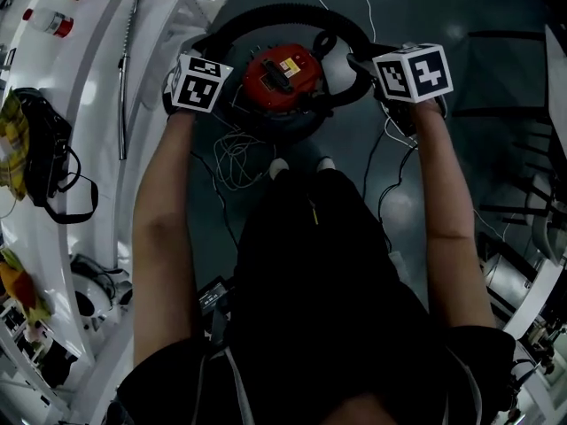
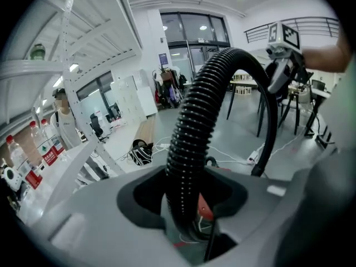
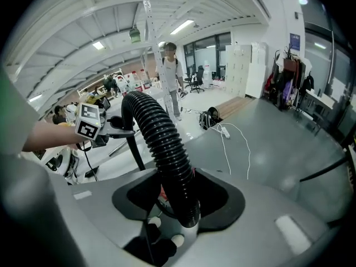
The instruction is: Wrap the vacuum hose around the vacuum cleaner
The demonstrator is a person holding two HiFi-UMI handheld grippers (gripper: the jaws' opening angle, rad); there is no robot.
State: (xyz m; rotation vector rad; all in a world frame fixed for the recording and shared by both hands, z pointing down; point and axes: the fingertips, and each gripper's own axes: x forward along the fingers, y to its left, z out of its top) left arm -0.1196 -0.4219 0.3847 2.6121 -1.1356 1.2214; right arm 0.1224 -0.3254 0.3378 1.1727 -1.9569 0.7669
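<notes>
The red vacuum cleaner (image 1: 282, 78) stands on the floor in front of the person's feet. Its black ribbed hose (image 1: 283, 14) arcs over the far side of it from one gripper to the other. My left gripper (image 2: 186, 207) is shut on the hose (image 2: 194, 132), which rises between its jaws and bends over to the right gripper (image 2: 283, 65). My right gripper (image 3: 179, 204) is shut on the hose (image 3: 161, 141) close to its end. The two marker cubes, left (image 1: 200, 82) and right (image 1: 413, 71), flank the cleaner; the fingertips are hidden under them.
White shelving (image 1: 97, 131) with bottles and a black bag (image 1: 40, 144) runs along the left. A loose white cable (image 1: 235, 159) lies on the floor by the cleaner. Black chair frames (image 1: 523, 131) stand at the right. A person (image 3: 169, 77) stands further off.
</notes>
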